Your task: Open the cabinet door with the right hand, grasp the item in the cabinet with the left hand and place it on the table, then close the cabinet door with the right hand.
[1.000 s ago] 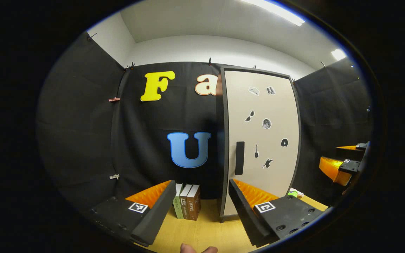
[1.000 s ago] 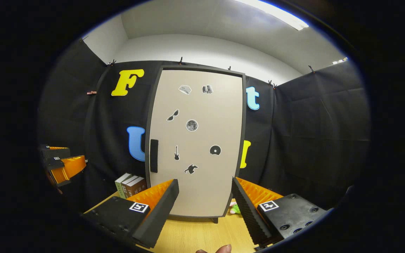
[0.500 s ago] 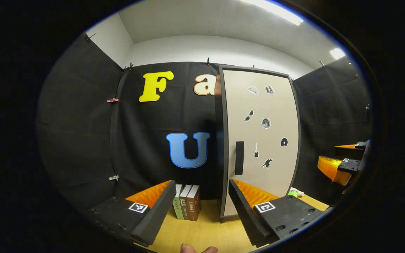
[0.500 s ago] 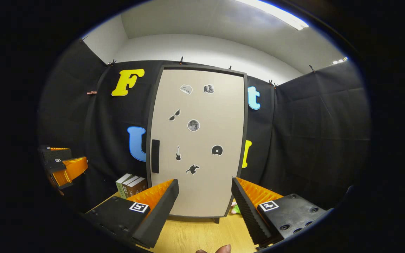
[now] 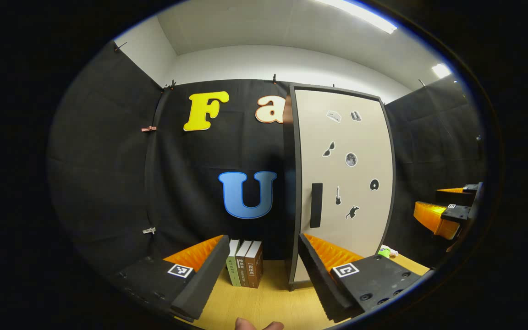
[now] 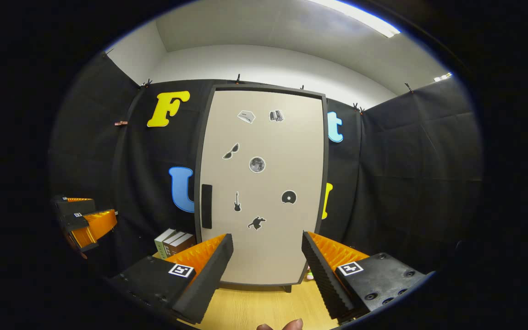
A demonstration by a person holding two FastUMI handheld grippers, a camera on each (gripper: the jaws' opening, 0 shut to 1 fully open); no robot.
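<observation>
A tall cabinet stands on the wooden table, its beige door (image 6: 264, 183) shut, with small stickers and a dark vertical handle (image 6: 206, 206) near the left edge. My right gripper (image 6: 267, 270) is open, facing the door from a short way off, nothing between its fingers. In the left gripper view the cabinet door (image 5: 344, 183) is right of centre, with its handle (image 5: 316, 205). My left gripper (image 5: 264, 275) is open and empty, aimed left of the cabinet. The other gripper (image 5: 445, 215) shows at the far right there. What is inside the cabinet is hidden.
Three books (image 5: 245, 269) stand upright on the table (image 5: 264, 302) left of the cabinet, also the books (image 6: 172, 242) in the right gripper view. A small green object (image 5: 384, 252) lies by the cabinet's right foot. Black cloth walls close in behind and on both sides.
Both grippers have crept slightly closer to the cabinet; the door looks a little bigger in the right gripper view. The door stays shut and both grippers stay open.
</observation>
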